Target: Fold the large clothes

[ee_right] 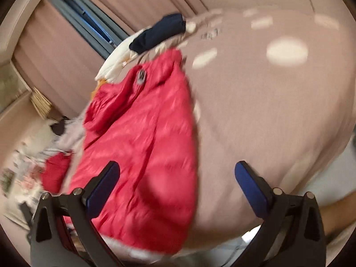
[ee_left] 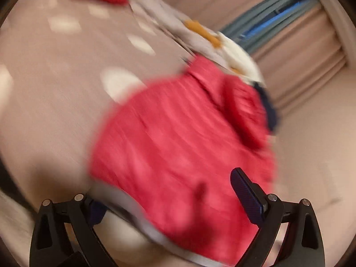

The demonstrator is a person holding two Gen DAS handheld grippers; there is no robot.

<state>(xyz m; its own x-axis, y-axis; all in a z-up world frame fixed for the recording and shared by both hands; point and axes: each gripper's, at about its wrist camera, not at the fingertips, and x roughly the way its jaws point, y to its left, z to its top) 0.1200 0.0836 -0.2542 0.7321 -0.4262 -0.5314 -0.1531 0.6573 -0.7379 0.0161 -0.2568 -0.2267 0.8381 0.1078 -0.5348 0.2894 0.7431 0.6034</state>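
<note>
Left gripper (ee_left: 173, 202): jaws spread wide, nothing pinched, hovering over near hem of red puffer jacket (ee_left: 178, 138). Right gripper (ee_right: 175, 189): also wide open, empty, left finger over jacket, right finger over bare pink bedspread (ee_right: 267, 111). Jacket lying on bed in compact slab, looks folded at least once, collar end far away. Beyond it: heap of other clothes (ee_right: 155, 33), navy, white, orange bits, clearly unfolded. Everything smeared with blur, so fold neatness hard to call. Guess: red one roughly done, pile left.
</note>
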